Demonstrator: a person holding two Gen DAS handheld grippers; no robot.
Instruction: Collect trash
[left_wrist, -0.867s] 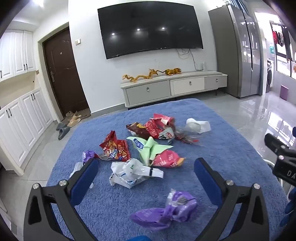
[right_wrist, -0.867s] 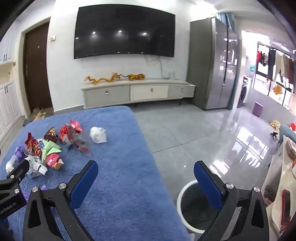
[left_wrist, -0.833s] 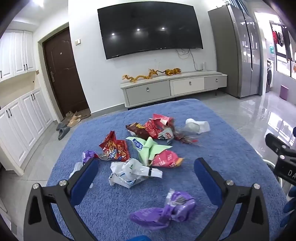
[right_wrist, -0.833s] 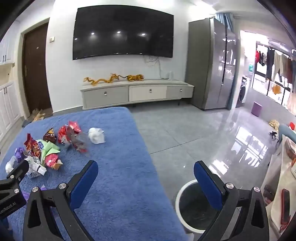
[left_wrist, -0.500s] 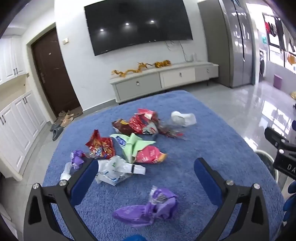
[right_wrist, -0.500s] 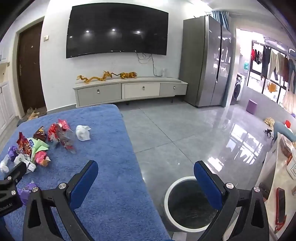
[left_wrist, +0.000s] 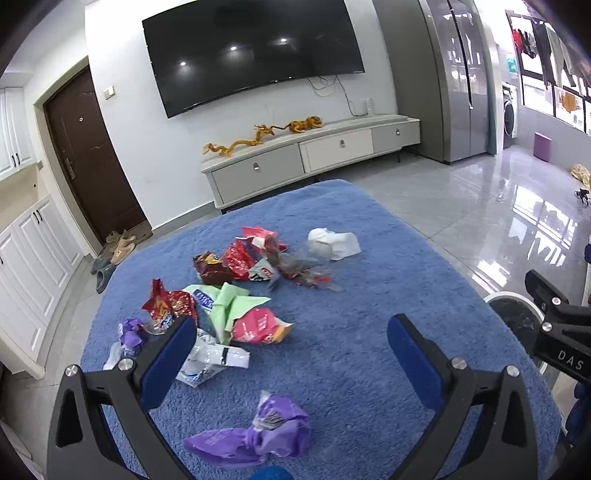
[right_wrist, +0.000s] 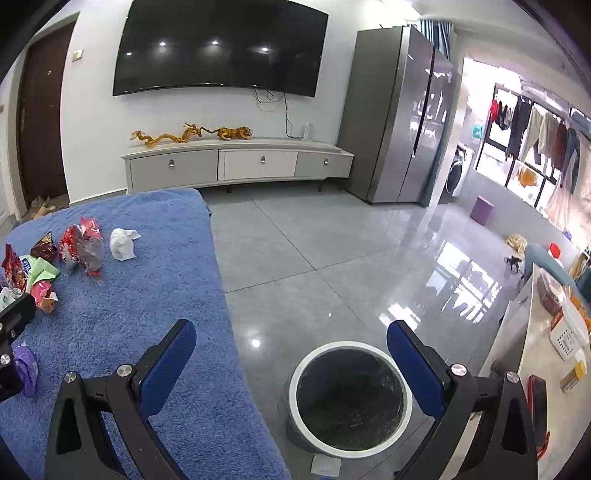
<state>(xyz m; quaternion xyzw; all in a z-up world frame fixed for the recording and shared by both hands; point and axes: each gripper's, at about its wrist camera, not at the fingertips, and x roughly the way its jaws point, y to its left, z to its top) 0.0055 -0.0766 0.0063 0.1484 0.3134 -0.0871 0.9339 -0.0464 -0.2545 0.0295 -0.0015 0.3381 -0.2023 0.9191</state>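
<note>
lying just below the left gripper (jaws apart): purple wrapper

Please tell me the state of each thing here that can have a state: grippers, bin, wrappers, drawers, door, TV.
Left gripper: open, holding nothing.
Right gripper: open, holding nothing.
Bin: uncovered.
Wrappers: crumpled, lying on the blue mat.
Drawers: closed.
Door: closed.
TV: off.

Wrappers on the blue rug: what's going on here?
A person with a gripper in each hand is set to collect trash. Both are open and empty. The left gripper hangs over the rug, nearest the purple wrapper; the other wrappers and a white wad lie beyond. The right gripper is above the bin on the floor beside the rug. Nothing picked up yet.
</note>
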